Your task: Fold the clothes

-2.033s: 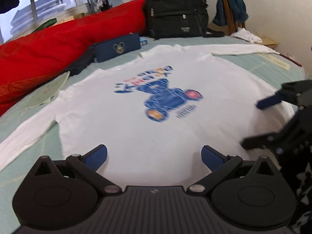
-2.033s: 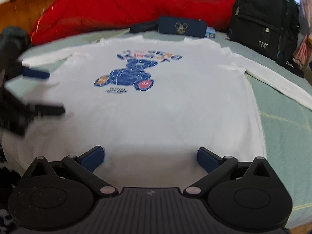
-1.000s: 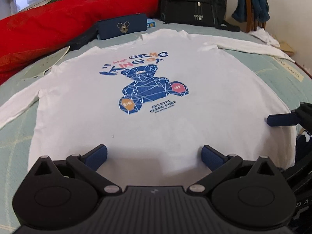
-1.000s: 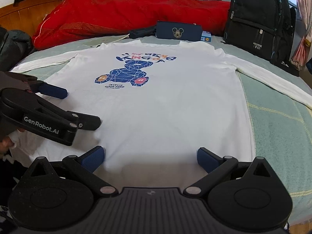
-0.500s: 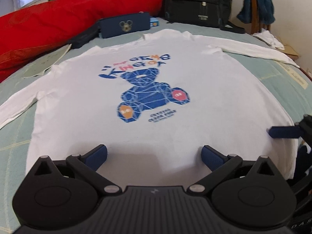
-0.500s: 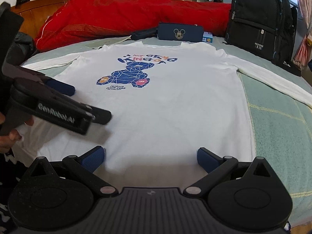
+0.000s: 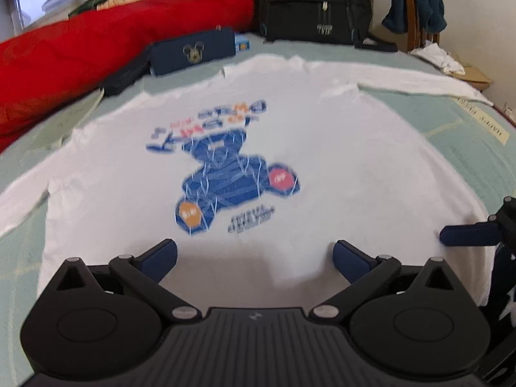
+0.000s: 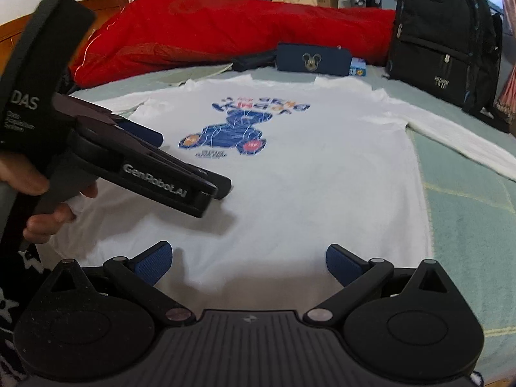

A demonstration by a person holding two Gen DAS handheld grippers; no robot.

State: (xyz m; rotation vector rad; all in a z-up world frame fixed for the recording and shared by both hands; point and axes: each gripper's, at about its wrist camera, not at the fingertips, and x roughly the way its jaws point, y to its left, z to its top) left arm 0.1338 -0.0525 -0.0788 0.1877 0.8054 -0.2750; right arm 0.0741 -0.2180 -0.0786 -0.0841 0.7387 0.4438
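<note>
Shirt (image 7: 338, 167), white, long-sleeved, one item: spread flat, print side up, on a pale green bed cover (image 7: 477, 161); hem nearest both cameras, collar at the far end, sleeves stretched out to either side. Print: blue geometric bear (image 8: 235, 133) with lettering above and below, blurred in the left wrist view.

Left gripper (image 7: 254, 254): jaws spread wide, nothing between them. Blue-padded fingertips (image 7: 161, 253) hang over the hem area, slightly left of the shirt's middle; contact with the cloth cannot be told. In the right wrist view the same tool (image 8: 190, 164) reaches in from the left above the shirt's lower left part, held by a hand (image 8: 38, 200).

Right gripper (image 8: 248, 258): jaws likewise wide apart and empty, over the hem toward the shirt's right side. One blue fingertip shows at the right edge of the left wrist view (image 7: 467, 234).

Beyond the collar: red quilt (image 8: 225, 32), navy pouch (image 8: 312, 59) with mouse-head emblem, black backpack (image 8: 445, 35).
</note>
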